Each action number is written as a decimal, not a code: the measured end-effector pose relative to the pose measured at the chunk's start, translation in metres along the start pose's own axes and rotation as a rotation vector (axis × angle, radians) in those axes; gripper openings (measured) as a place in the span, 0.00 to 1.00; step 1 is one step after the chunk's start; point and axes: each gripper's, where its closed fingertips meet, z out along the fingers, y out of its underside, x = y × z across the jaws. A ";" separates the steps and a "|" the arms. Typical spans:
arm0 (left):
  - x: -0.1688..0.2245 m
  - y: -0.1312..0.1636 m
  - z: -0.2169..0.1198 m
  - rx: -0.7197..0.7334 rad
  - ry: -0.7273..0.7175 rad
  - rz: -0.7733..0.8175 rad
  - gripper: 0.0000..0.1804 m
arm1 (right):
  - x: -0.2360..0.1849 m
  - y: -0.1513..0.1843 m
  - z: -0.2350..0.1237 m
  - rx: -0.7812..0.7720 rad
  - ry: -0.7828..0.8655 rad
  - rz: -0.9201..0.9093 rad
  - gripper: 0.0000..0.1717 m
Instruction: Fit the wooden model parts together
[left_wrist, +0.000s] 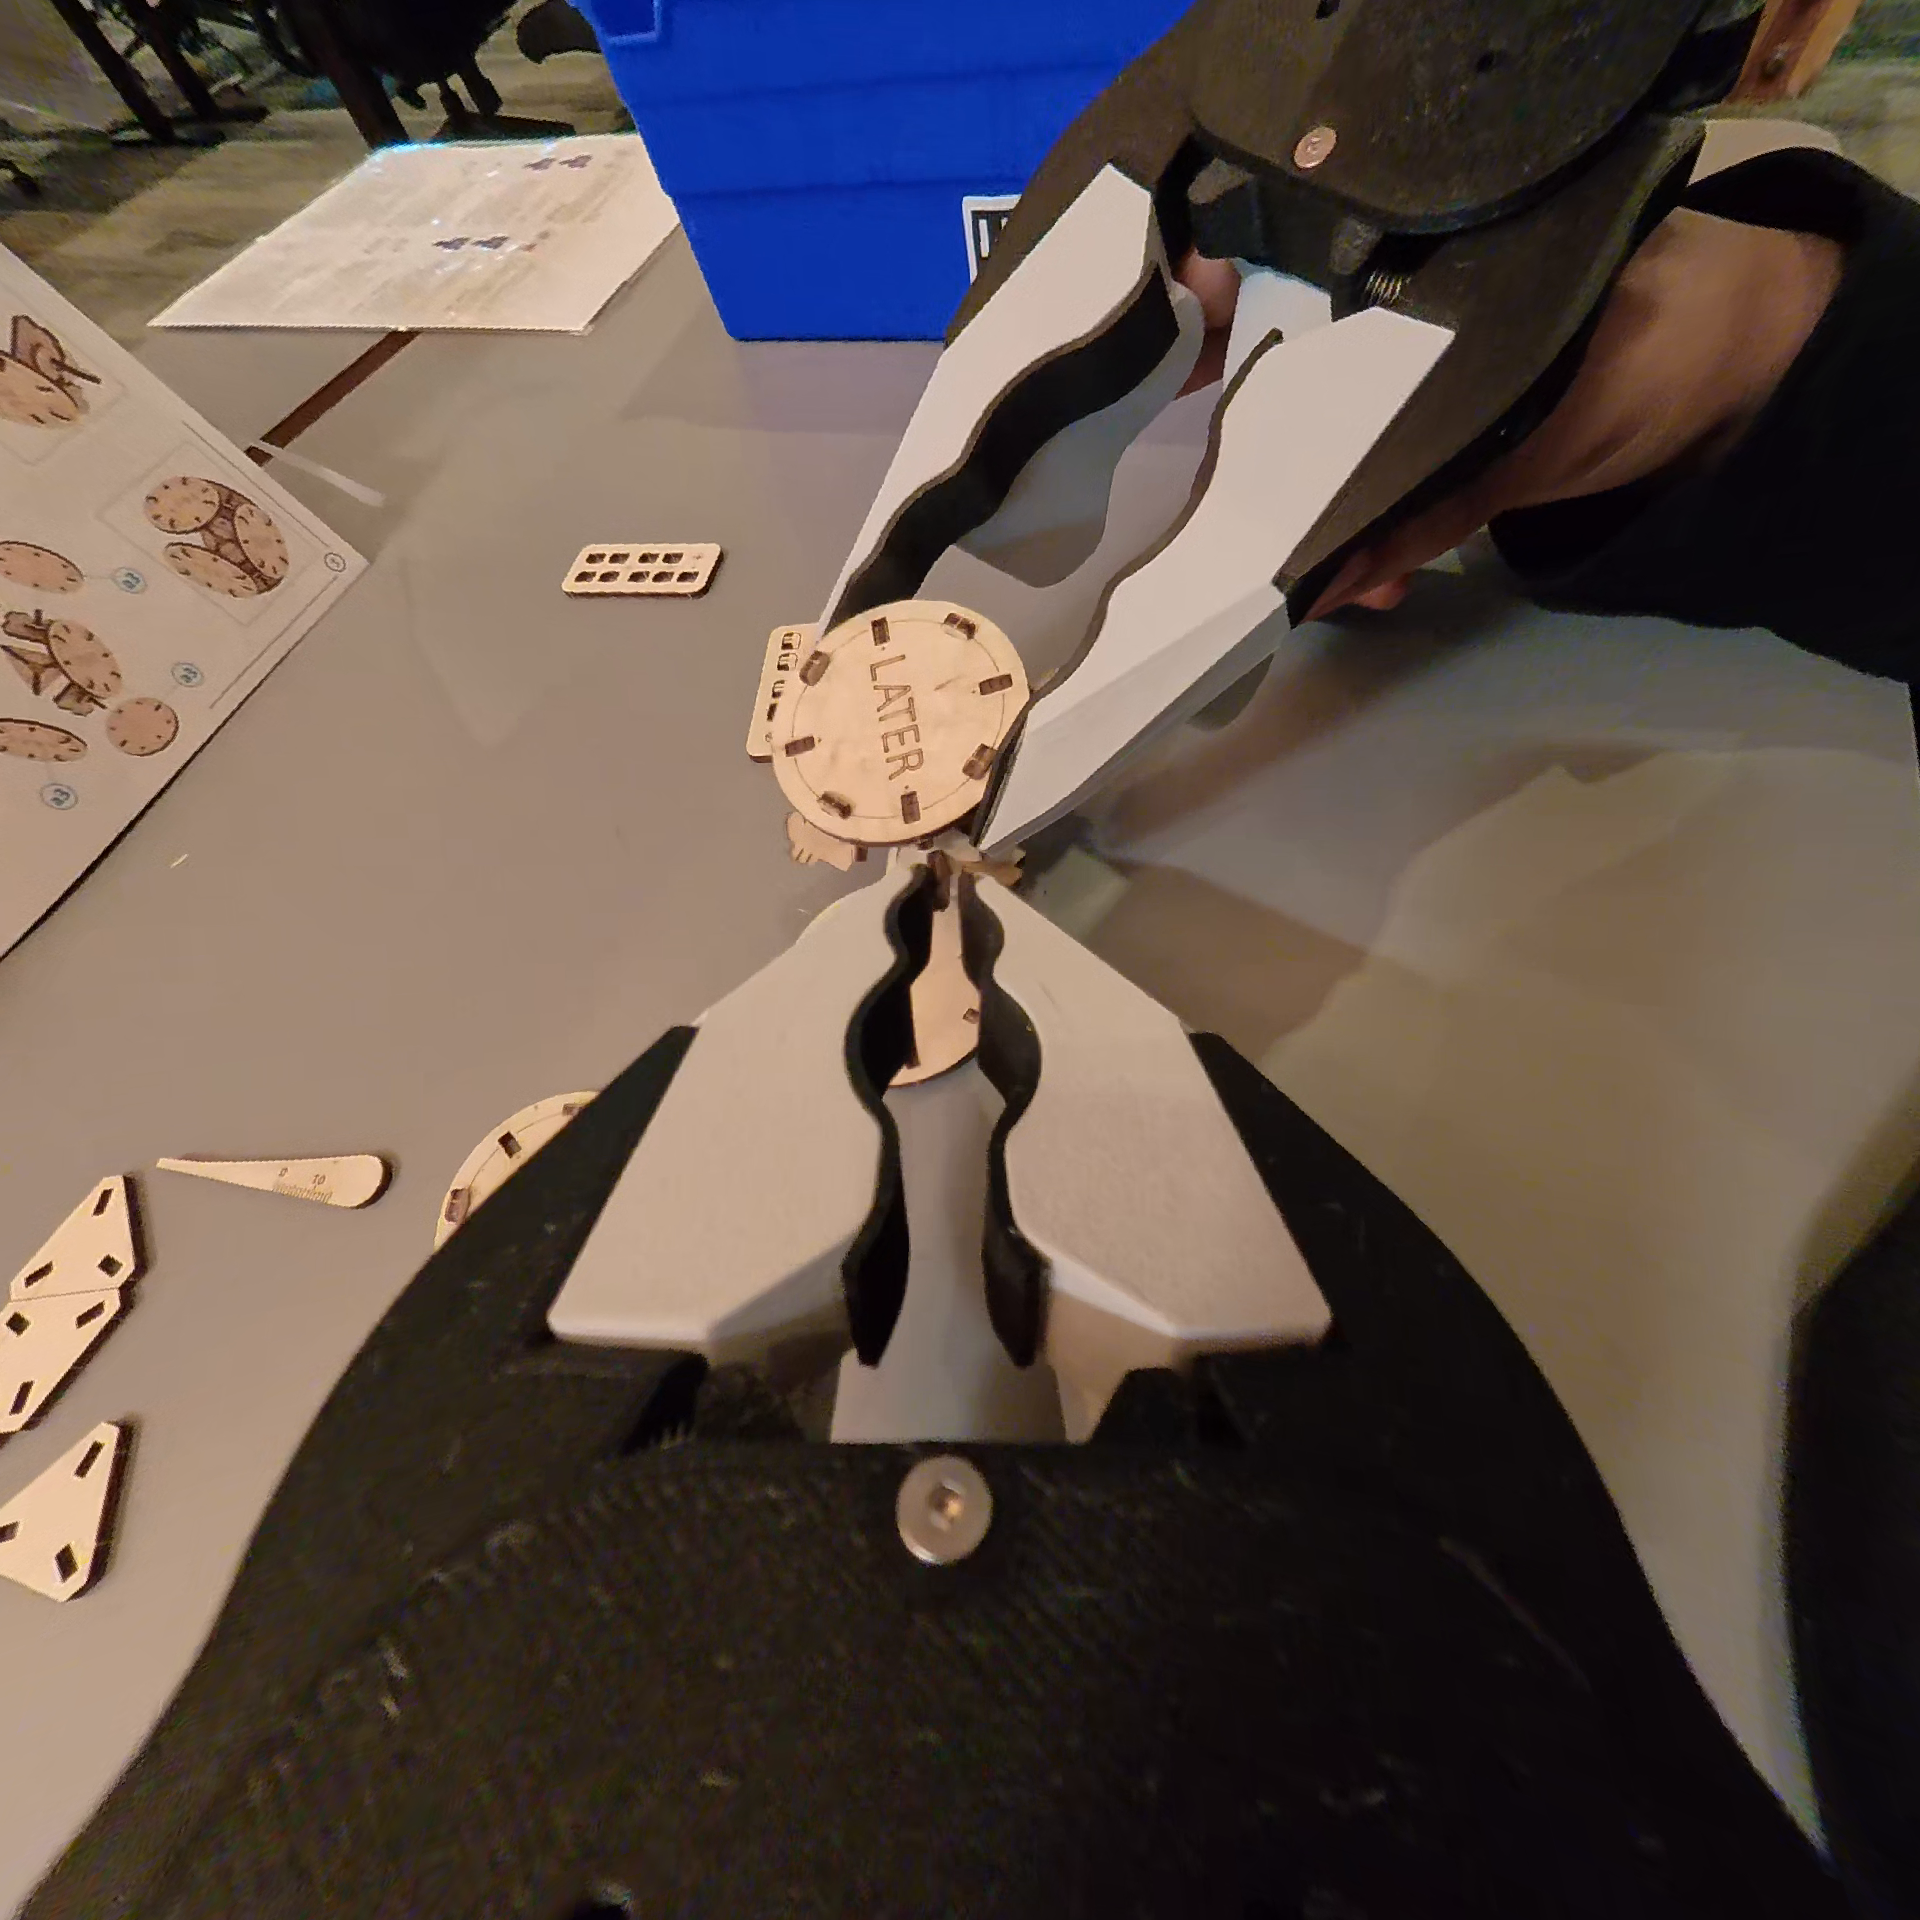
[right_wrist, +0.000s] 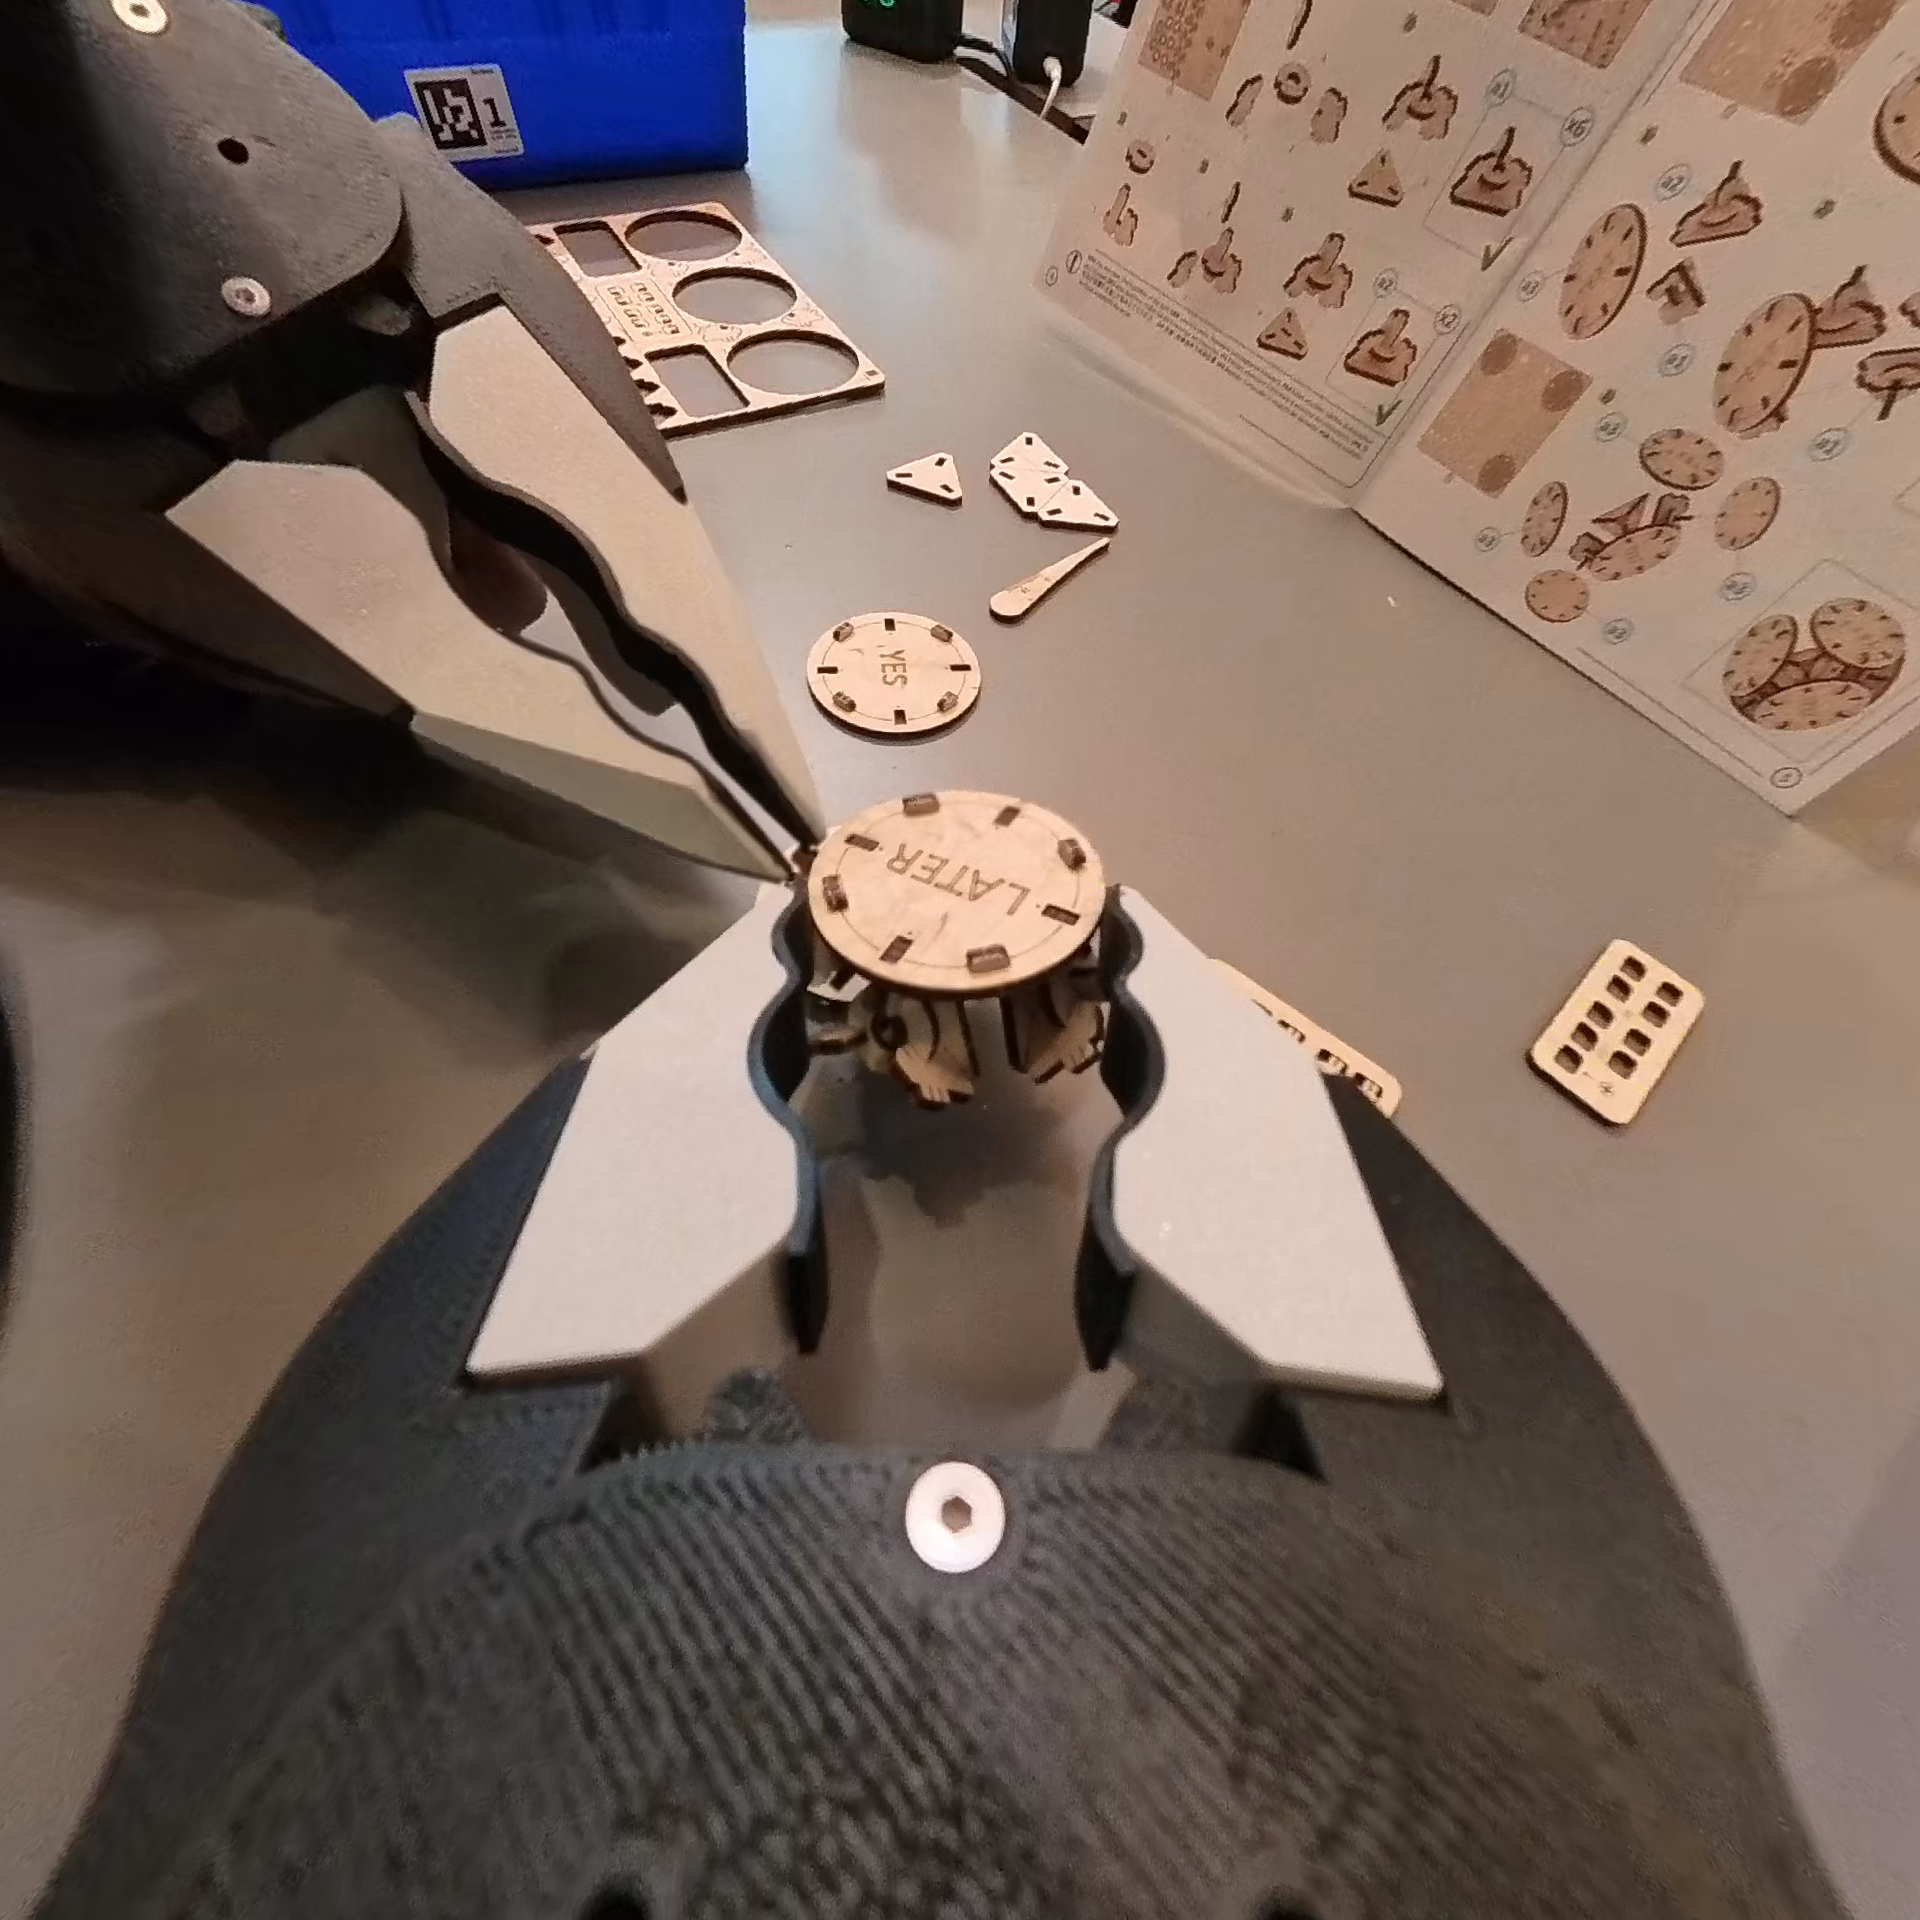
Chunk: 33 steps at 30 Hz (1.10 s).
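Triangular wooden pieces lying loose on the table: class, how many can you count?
3. One triangular piece lies alone; two more touch each other beside it, all beyond the flat disc on the table. Others may be hidden from view.

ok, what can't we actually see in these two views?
- Underside of the wooden assembly: hidden by its top disc in both views.
- Left gripper contact with the assembly: too small to tell.
- Second disc: cut off by the left gripper body in the left view.
- Blue bin: cropped by frame edges.
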 end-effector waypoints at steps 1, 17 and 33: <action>0.000 0.000 0.000 0.002 0.001 -0.001 0.00 | 0.000 0.000 0.000 0.000 0.000 0.000 0.32; -0.005 -0.001 -0.002 0.011 -0.011 -0.028 0.00 | 0.004 -0.003 0.001 0.003 0.007 0.022 0.31; -0.010 -0.011 0.005 0.048 -0.014 -0.062 0.10 | 0.016 0.012 0.001 -0.052 0.045 0.119 0.32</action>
